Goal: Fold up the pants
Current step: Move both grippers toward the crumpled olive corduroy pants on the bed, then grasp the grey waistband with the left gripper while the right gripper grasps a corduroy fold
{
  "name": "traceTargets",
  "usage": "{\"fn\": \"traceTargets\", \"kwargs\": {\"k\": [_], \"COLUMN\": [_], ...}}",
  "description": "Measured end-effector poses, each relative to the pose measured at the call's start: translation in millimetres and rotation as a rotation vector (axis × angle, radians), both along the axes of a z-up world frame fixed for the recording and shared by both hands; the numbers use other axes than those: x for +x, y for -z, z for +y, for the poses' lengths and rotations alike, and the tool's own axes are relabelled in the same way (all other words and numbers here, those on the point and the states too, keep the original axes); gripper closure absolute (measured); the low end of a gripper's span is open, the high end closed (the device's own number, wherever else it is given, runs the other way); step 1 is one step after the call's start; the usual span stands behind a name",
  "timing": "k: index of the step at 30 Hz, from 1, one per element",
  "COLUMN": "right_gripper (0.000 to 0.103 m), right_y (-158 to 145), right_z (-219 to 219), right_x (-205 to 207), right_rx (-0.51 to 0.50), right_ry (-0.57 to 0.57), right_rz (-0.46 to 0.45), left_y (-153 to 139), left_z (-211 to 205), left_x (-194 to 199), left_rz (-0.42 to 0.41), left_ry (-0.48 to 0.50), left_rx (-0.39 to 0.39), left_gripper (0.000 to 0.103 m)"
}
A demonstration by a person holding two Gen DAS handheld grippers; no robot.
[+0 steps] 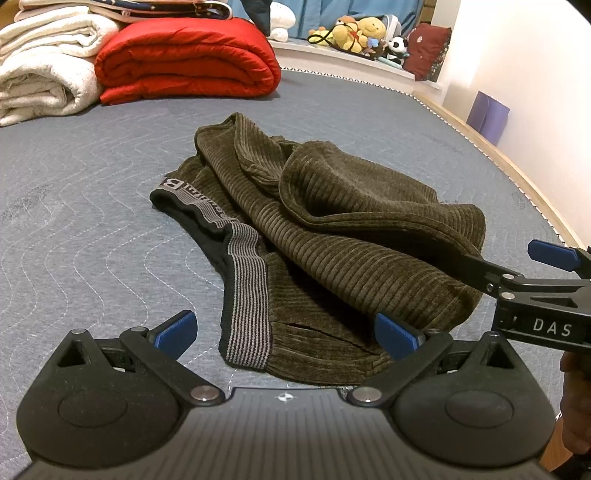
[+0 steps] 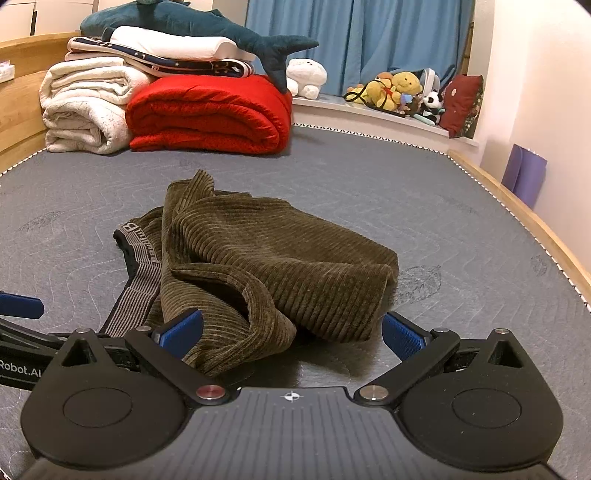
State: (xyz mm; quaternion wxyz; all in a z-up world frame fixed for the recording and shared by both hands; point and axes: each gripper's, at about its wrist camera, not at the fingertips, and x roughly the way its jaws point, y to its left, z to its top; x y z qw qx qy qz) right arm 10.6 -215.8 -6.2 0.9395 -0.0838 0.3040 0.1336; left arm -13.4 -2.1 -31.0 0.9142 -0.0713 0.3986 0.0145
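Note:
The olive-brown corduroy pants (image 1: 332, 229) lie crumpled in a heap on the grey quilted mattress (image 1: 92, 221), with a striped grey-and-black waistband (image 1: 245, 295) at the near left. My left gripper (image 1: 286, 332) is open, its blue pads either side of the waistband end. My right gripper (image 2: 291, 332) is open, just in front of the near edge of the pants (image 2: 258, 266). The right gripper also shows in the left wrist view (image 1: 517, 266), at the pants' right edge. The left gripper's blue pad (image 2: 20, 306) shows at the left of the right wrist view.
A folded red quilt (image 1: 184, 59) and rolled white blankets (image 1: 44, 74) stack at the far end of the mattress, with a plush shark (image 2: 207, 29) on top. Soft toys (image 2: 399, 92) sit on a window ledge. A wooden bed rail (image 2: 524, 221) runs along the right.

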Motion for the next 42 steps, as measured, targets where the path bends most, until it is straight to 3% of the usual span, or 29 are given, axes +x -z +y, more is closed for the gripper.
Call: {"fn": "traceTargets", "kwargs": {"k": [25,27,28,29,31,32,34,35,38,40,42], "right_gripper": [0.001,0.002,0.004,0.007,0.021,0.025,0.048,0.051,0.051,0.046,0.039], "right_y": [-1,-2,-2,-2,-1,-1,0,2,6,11,15], "right_z": [2,1,1,0,0,-1,-2,-1,0,1,2], "right_x": [1,1,2,3,6,8,13,16,22,25,29], "right_rx": [0.003,0.008,0.013,0.022,0.041,0.056,0.073,0.080,0.112,0.091,0.093], "right_ry": [-0.006,-0.008,-0.007,-0.006,-0.003,-0.005,-0.003,0.000,-0.008,-0.009,-0.010], "right_rz": [-0.005,-0.005,-0.001,0.004,0.016,0.027,0.048,0.055,0.099,0.109,0.146], "left_y": [-1,-3,-3,-4,-5,-6,-10,-13,-6,12,39], "left_z": [3,10,14,21,39,49,66,72,87,95,97], "left_x": [1,4,6,9,19,24,38,44,63,71,87], "left_rz": [-0.004,-0.003,0.002,0.015,0.069,0.097,0.141,0.143,0.121,0.101,0.176], "left_ry": [-0.005,-0.009,-0.005,-0.006,-0.027,-0.044,-0.063,-0.056,-0.087,-0.103,-0.110], "left_rx": [-0.021,-0.030,-0.036,-0.058,-0.142,-0.183,-0.234,-0.234,-0.201,-0.245,-0.290], "left_gripper": [0.002,0.023,0.048,0.066,0.079,0.079,0.079,0.079,0.074,0.067,0.066]}}
